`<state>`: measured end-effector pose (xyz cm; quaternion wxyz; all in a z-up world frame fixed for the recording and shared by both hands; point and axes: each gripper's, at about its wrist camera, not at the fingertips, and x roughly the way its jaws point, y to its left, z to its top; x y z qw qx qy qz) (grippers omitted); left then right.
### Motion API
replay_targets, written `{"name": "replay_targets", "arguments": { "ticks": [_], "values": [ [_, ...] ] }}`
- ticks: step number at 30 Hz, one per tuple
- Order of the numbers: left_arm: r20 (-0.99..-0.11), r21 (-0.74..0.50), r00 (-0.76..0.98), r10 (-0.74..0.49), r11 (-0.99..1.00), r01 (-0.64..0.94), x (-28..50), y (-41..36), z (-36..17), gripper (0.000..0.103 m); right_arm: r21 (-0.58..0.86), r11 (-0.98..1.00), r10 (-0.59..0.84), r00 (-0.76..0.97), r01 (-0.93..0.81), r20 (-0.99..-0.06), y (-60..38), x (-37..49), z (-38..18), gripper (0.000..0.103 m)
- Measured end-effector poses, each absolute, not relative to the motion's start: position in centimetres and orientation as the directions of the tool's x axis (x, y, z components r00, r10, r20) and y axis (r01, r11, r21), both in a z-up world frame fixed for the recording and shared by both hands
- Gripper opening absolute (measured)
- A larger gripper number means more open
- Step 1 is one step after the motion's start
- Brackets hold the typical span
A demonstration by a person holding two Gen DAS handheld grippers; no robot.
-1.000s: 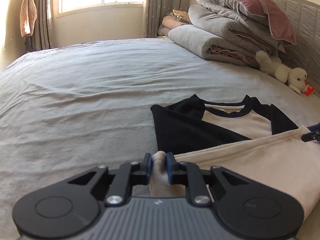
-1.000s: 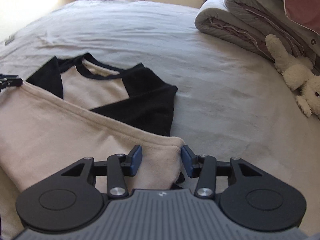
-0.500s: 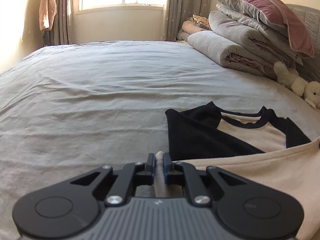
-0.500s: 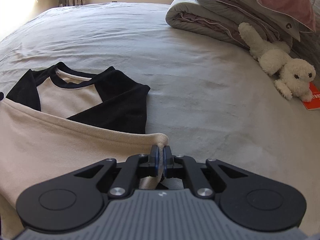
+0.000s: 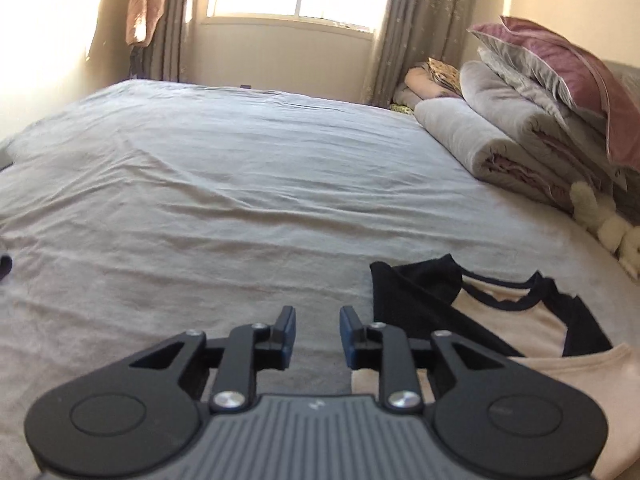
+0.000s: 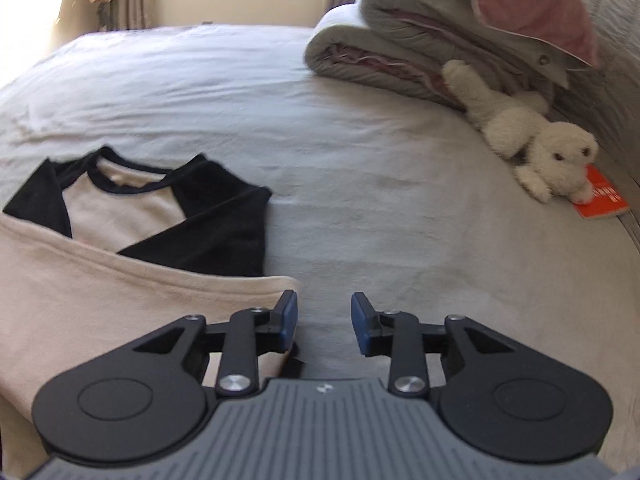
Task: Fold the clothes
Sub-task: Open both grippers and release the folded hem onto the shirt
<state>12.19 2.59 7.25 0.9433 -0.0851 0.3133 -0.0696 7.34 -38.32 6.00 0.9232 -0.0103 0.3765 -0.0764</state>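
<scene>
Grey bedsheet (image 5: 240,208) stretches ahead of the left gripper (image 5: 317,334), whose blue-padded jaws are opening with only sheet between them; just right of that gripper lies the raglan T-shirt (image 5: 492,320), cream body with black sleeves, its lower half folded up over the chest; in the right wrist view the same T-shirt (image 6: 132,248) sits left of and under the right gripper (image 6: 325,318), its folded cream corner just beside the left pad; those jaws are opening too, nothing between them; ahead to the right a stack of folded quilts (image 6: 400,40), then a white plush dog (image 6: 532,140) resting on an orange booklet (image 6: 600,196).
</scene>
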Motion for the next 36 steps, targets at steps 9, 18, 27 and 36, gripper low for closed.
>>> {"name": "replay_targets", "arguments": {
  "ticks": [9, 18, 27, 36],
  "values": [
    [-0.647, -0.312, 0.712, -0.273, 0.947, 0.079, 4.8, 3.7, 6.0, 0.046, 0.267, 0.953, 0.084, 0.723, 0.143, -0.686, -40.5, -1.1, 7.3, 0.038],
    [-0.66, -0.437, 0.692, -0.291, 0.898, -0.04, 2.4, 4.0, 4.7, 0.049, 0.582, 0.785, 0.283, 0.716, 0.21, -0.639, -42.1, -1.8, 5.3, 0.046],
    [-0.658, -0.415, 0.696, -0.288, 0.909, -0.017, 2.8, 2.1, 3.5, 0.038, 0.491, 0.846, 0.212, 0.715, 0.206, -0.666, -39.9, -0.9, 5.8, 0.05],
    [-0.658, -0.382, 0.691, -0.3, 0.924, 0.037, 3.2, 2.2, 4.3, 0.006, 0.329, 0.932, 0.122, 0.721, 0.154, -0.682, -39.0, -1.6, 6.0, 0.008]
  ]
}}
